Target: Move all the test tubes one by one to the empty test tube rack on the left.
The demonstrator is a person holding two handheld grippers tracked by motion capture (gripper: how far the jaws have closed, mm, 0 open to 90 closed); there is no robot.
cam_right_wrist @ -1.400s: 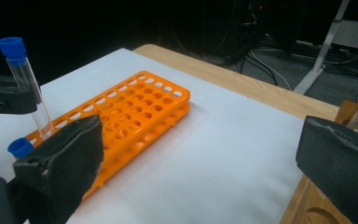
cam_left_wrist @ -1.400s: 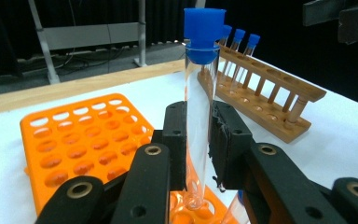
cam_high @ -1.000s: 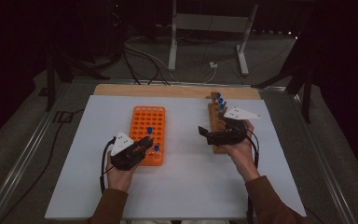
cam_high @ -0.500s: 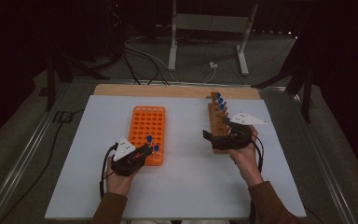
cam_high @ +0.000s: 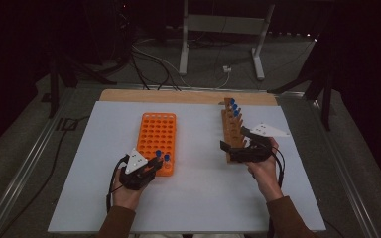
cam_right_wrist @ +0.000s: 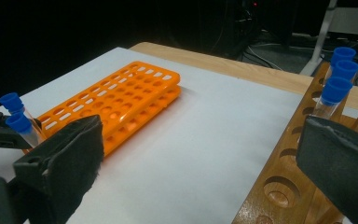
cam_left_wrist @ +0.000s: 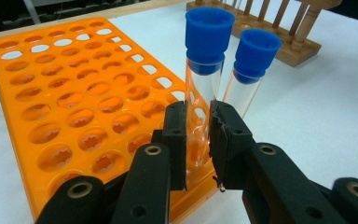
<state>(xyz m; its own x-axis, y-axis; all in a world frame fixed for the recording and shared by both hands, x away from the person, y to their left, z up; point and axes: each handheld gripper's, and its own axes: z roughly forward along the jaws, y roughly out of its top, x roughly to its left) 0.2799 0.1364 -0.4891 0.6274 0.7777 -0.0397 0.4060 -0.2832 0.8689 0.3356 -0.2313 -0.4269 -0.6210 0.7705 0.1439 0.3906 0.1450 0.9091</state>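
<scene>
Two blue-capped test tubes (cam_left_wrist: 204, 88) stand at the near corner of the orange rack (cam_left_wrist: 74, 102), and the left gripper (cam_left_wrist: 200, 140) pinches the nearer one by its glass, just below the cap. I'd press it straight down until it seats before letting go, keeping clear of the neighbouring tube (cam_left_wrist: 251, 70). Meanwhile the right gripper (cam_right_wrist: 200, 158), jaws spread wide with nothing between them, hovers at the wooden rack (cam_right_wrist: 284, 186), where three more capped tubes (cam_right_wrist: 335, 88) wait.
</scene>
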